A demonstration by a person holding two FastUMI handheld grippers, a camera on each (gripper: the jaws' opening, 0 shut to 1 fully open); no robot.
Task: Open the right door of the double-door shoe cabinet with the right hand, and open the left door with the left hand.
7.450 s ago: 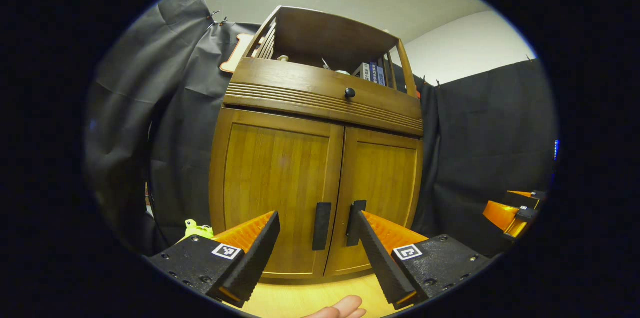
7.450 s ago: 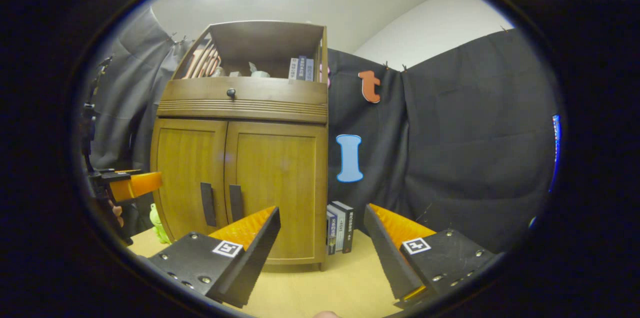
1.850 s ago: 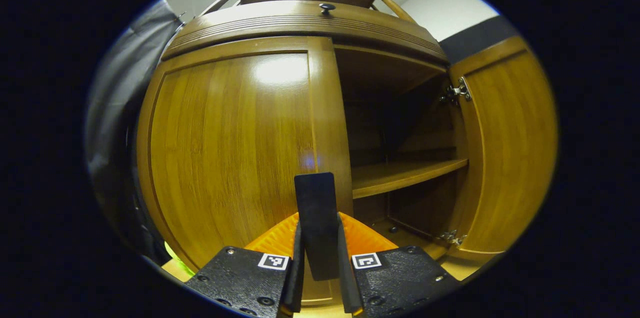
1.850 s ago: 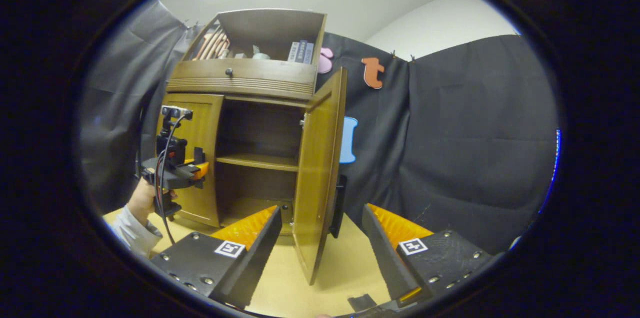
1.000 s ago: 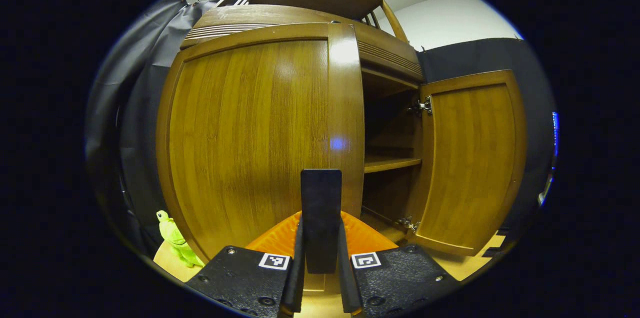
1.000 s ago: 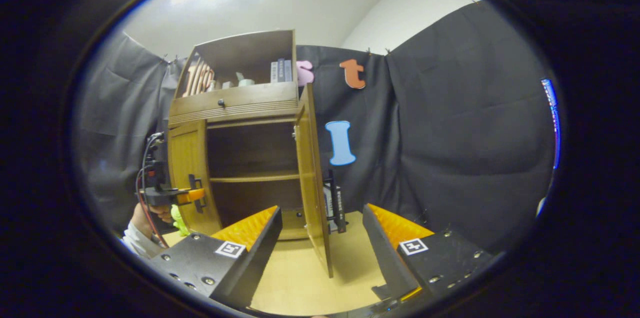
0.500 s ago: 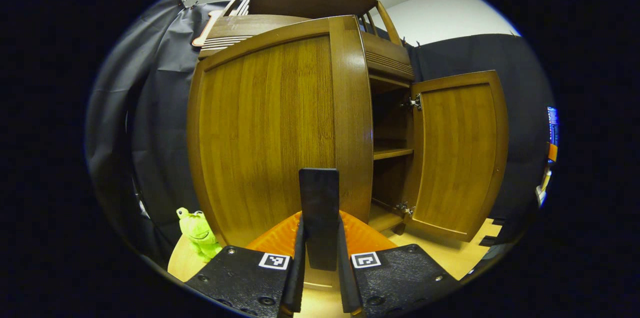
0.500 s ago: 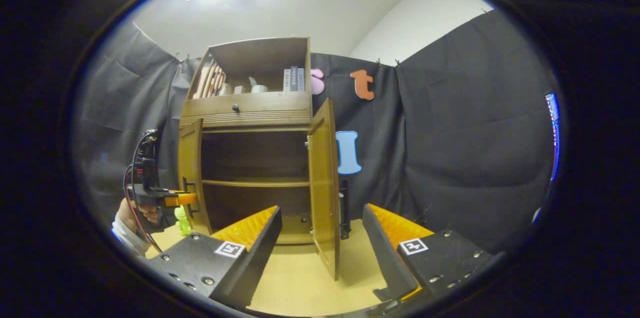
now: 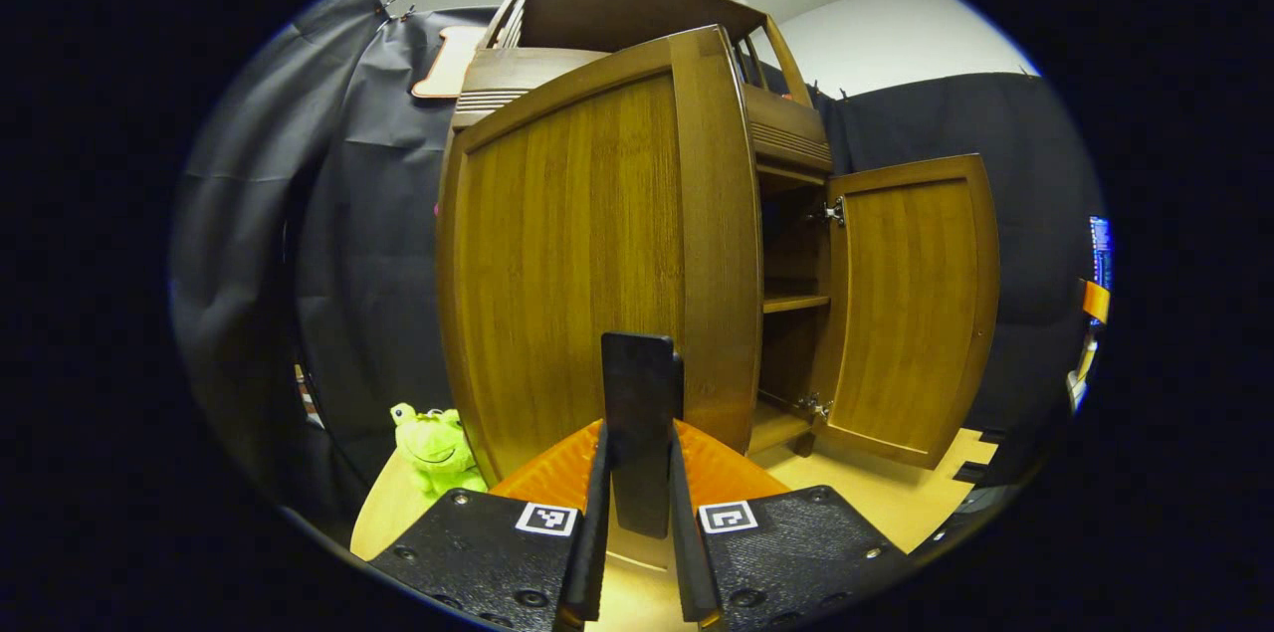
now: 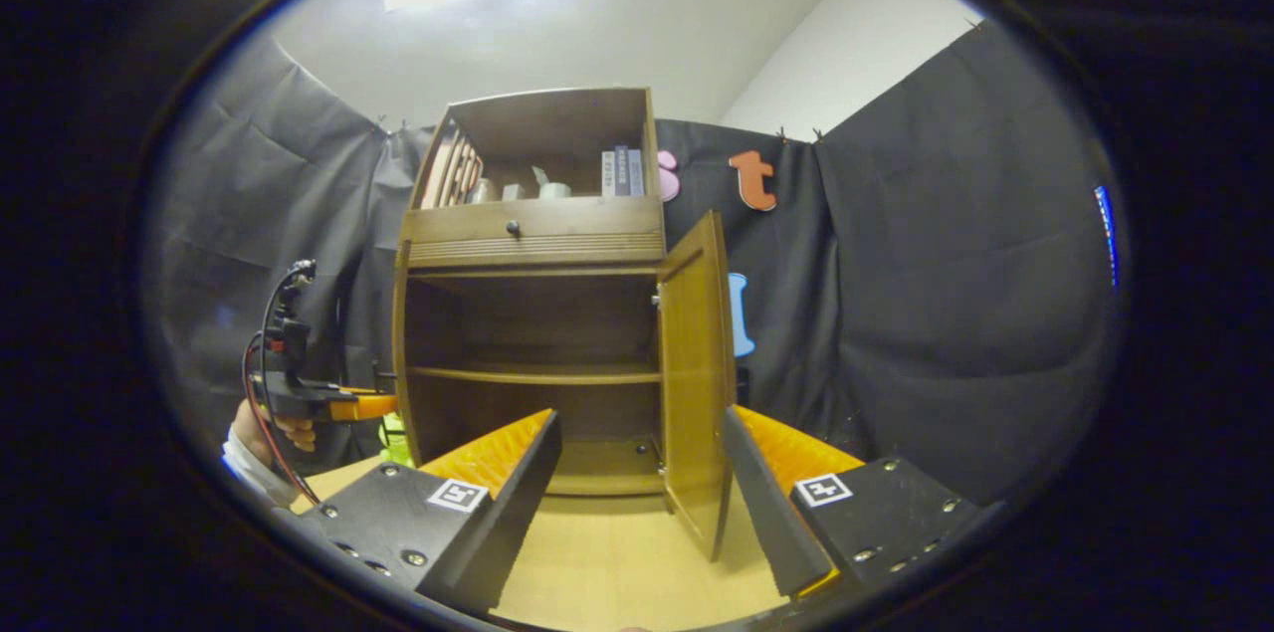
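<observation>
The shoe cabinet [image 10: 532, 244] stands on the bench [image 10: 607, 562] with both doors swung out: the left door [image 9: 587, 254] and the right door [image 10: 694, 368]. The left gripper [image 9: 637, 552] is clamped on the left door's black handle [image 9: 640, 413]. The right gripper [image 10: 637, 503] hangs with fingers spread, holding nothing. A green plush frog [image 9: 435, 443] sits beside the cabinet

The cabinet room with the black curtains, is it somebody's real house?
Probably not: it looks like a staged booth. Black cloth hangs all around as walls, the wooden shoe cabinet stands alone on a bare board, and a hand holds a wired left gripper at its left door.
</observation>
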